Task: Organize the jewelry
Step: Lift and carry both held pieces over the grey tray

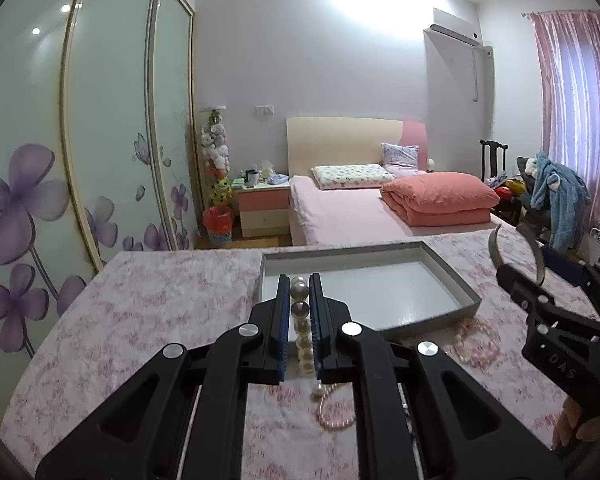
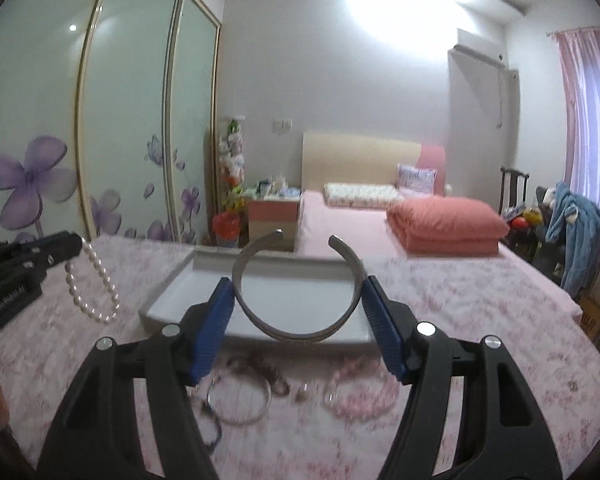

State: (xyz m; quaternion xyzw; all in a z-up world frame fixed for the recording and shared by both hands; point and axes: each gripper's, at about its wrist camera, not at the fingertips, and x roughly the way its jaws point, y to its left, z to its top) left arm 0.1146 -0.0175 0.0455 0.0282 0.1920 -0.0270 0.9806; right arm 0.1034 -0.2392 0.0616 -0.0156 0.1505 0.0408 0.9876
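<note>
The left tool [image 1: 300, 300] is clamped narrow on a pearl necklace [image 1: 302, 316], which hangs limp above the table [image 1: 140, 312]; soft and slippery, best pinched across several beads. The right tool [image 2: 298, 312] holds a stiff, light metal cuff bracelet [image 2: 296, 332] by its outer sides, open end up, before the empty tray [image 2: 172, 300].

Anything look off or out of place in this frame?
Nothing damaged. The grey rectangular tray is empty while pink bead bracelets and a thin silver ring bangle lie loose on the floral cloth in front of it.
</note>
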